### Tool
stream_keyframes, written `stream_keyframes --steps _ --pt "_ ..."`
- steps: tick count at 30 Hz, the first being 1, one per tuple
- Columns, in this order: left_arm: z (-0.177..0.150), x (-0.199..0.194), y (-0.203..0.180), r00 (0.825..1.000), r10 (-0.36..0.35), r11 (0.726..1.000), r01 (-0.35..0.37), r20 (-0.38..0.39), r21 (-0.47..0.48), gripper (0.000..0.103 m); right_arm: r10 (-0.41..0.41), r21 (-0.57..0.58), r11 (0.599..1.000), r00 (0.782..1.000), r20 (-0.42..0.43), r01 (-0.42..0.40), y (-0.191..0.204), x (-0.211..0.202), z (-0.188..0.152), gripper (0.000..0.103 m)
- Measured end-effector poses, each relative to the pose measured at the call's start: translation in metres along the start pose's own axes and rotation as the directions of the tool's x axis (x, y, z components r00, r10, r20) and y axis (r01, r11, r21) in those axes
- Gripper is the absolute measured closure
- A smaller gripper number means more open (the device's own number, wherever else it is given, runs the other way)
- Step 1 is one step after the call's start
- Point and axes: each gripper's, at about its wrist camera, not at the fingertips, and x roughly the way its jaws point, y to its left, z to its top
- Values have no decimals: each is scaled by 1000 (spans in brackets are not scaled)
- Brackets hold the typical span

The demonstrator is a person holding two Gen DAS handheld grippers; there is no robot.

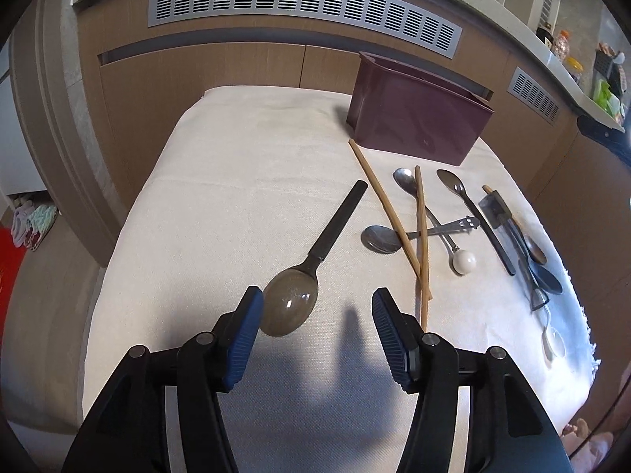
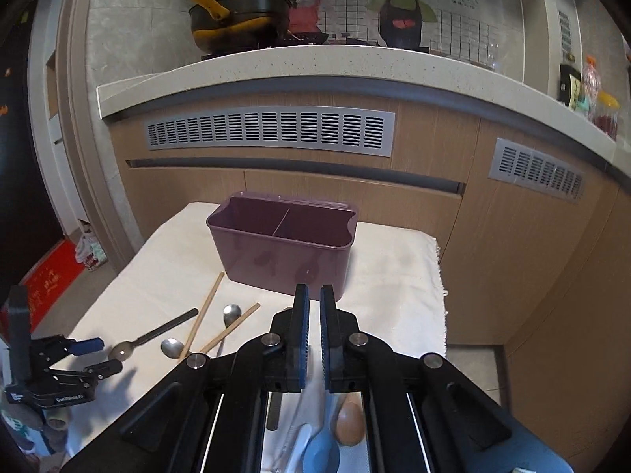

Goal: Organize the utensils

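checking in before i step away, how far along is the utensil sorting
Nothing looks done: the purple bin shows both compartments empty. In hand: the left gripper is open beside the black-handled spoon, not gripping it; the right gripper is nearly shut, holding nothing. Left: the chopsticks and the other spoons lying on the cloth.

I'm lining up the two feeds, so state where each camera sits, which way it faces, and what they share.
Left wrist: behind the open left claw, looking down over the cloth-covered table at a black-handled spoon.
Right wrist: behind the nearly shut, empty right claw, higher, facing the kitchen counter; the left claw appears at its left edge.
Shared: the purple utensil holder, wooden chopsticks, the spoon and metal spoons.
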Motion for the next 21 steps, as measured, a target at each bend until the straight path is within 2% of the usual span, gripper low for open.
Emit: stream_keyframes --steps 4,7,9,12,16,19,21 --pt "-1 3 -5 1000 -3 1000 3 -13 7 40 -11 -15 1000 996 -91 10 -6 21 -20 98" --pt "0 8 -13 1000 -13 1000 13 -29 14 39 -11 -22 1000 987 -163 8 -9 43 -42 91" --pt "3 11 -22 999 -28 999 29 -29 23 39 -31 -22 999 980 -199 27 -10 54 -57 71" --pt "9 14 -43 998 -56 996 57 -26 71 39 -29 -16 1000 974 -223 26 -13 57 -79 54" --pt "16 28 -67 996 -70 989 76 -53 125 39 -43 -20 999 967 -251 40 -15 64 -96 49" --pt "26 38 -79 997 -57 989 64 -54 130 39 -75 -33 997 967 -242 69 -15 68 -99 39" --pt "33 43 -85 998 -50 989 55 -44 138 39 -86 -36 996 970 -228 80 -16 68 -98 28"
